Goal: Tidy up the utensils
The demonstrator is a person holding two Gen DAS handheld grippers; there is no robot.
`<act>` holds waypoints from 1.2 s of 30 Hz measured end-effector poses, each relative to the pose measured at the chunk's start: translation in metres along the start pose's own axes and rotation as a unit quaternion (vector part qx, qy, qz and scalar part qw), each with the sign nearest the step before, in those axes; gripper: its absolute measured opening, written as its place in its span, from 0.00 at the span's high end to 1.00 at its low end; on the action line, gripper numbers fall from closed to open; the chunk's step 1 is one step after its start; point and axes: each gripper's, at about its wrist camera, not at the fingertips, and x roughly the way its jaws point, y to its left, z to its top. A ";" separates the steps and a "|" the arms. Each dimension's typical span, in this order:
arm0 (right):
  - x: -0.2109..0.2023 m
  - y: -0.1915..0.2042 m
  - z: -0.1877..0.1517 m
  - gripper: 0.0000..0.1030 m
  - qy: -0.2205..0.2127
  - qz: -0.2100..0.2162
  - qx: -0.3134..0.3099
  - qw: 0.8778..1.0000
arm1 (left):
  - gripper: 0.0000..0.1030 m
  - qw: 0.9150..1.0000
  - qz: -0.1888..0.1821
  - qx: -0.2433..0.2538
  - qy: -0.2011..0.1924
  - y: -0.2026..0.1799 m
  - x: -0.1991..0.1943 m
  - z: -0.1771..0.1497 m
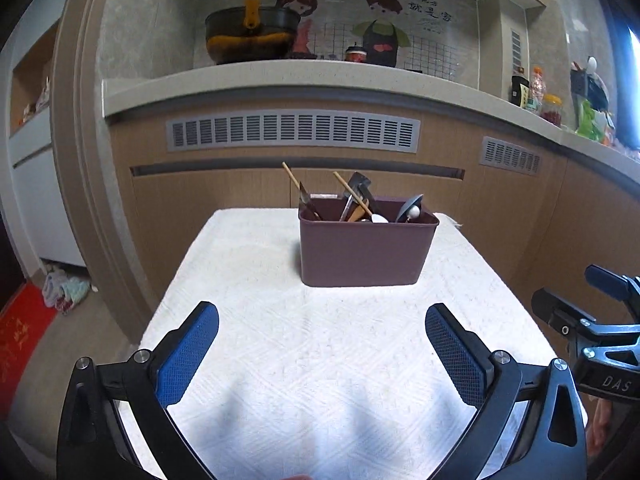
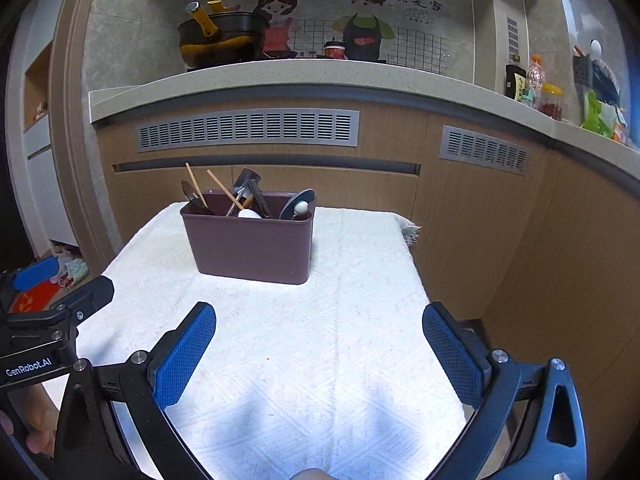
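A mauve plastic bin stands on the white woven cloth that covers the small table, close to the table's far edge and toward its far right corner in the left wrist view. Utensils stick up out of it in a jumble: two thin wooden chopsticks, a dark spatula, a white spoon, and a grey ladle leaning at the bin's right end. The bin's walls are plain and taper a little toward the base.

The cloth between the bin and both tools carries only soft shadows. The left gripper hangs over the near part of the table, its blue-padded fingers spread wide with nothing between them, the bin well ahead and slightly right of its centre line. The right gripper is likewise spread and holds nothing; from it the bin lies well ahead and to the left.

Behind the table runs a wooden cabinet front with grey vent grilles under a pale counter, where a dark wok with a yellow handle sits near the left end and bottles and jars crowd the right.
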 end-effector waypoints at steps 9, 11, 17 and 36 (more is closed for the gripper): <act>-0.003 -0.002 -0.004 0.00 0.001 0.003 0.003 1.000 | 0.00 1.000 0.005 0.001 -0.008 -0.002 -0.008 0.004; -0.003 -0.003 -0.005 0.00 0.002 0.001 0.003 1.000 | 0.00 1.000 0.005 0.002 -0.006 -0.003 -0.008 0.004; -0.003 -0.004 -0.005 0.00 0.004 0.003 0.005 1.000 | 0.00 1.000 0.005 0.007 -0.004 -0.005 -0.010 0.005; -0.005 -0.005 -0.003 0.00 0.001 0.006 0.008 1.000 | 0.00 1.000 0.001 0.014 -0.002 -0.008 -0.010 0.003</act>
